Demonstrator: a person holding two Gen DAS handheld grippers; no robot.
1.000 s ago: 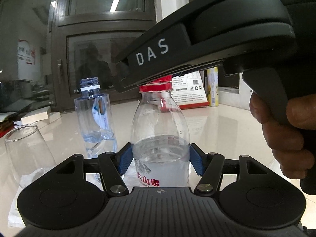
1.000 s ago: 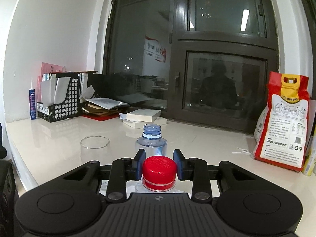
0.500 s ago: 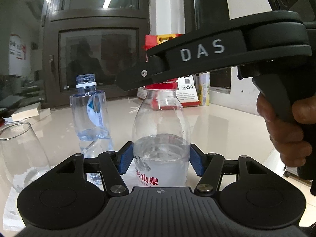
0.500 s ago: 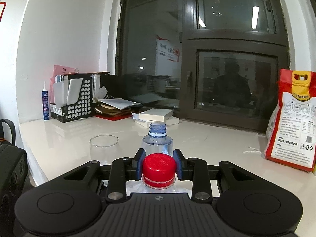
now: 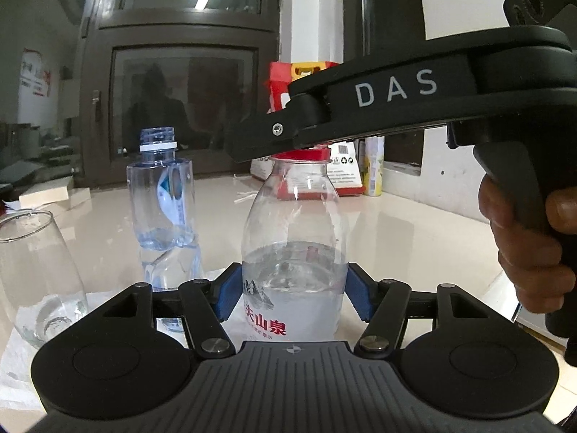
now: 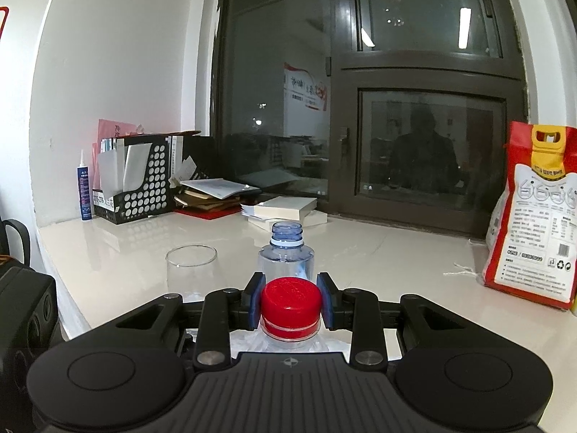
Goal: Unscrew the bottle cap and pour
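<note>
A clear water bottle (image 5: 294, 252), about half full, with a red-lettered label, stands upright on the white counter. My left gripper (image 5: 294, 297) is shut on its body, blue pads against both sides. Its red cap (image 6: 290, 301) sits on the neck, and my right gripper (image 6: 290, 301) is shut on the cap from above; in the left wrist view the right gripper (image 5: 378, 122) hides most of the cap (image 5: 317, 154). An empty drinking glass (image 5: 32, 274) stands at the left; it also shows in the right wrist view (image 6: 191, 270).
An open, uncapped clear bottle (image 5: 164, 213) stands just behind the glass, also seen in the right wrist view (image 6: 286, 252). A red and white bag (image 6: 533, 216) stands at the right. A black file holder (image 6: 140, 180), papers and books (image 6: 285, 209) line the back by the window.
The right gripper, still on the cap, has swung round the bottle's neck, its body turning to the right in the left wrist view. The left gripper keeps the bottle in place.
</note>
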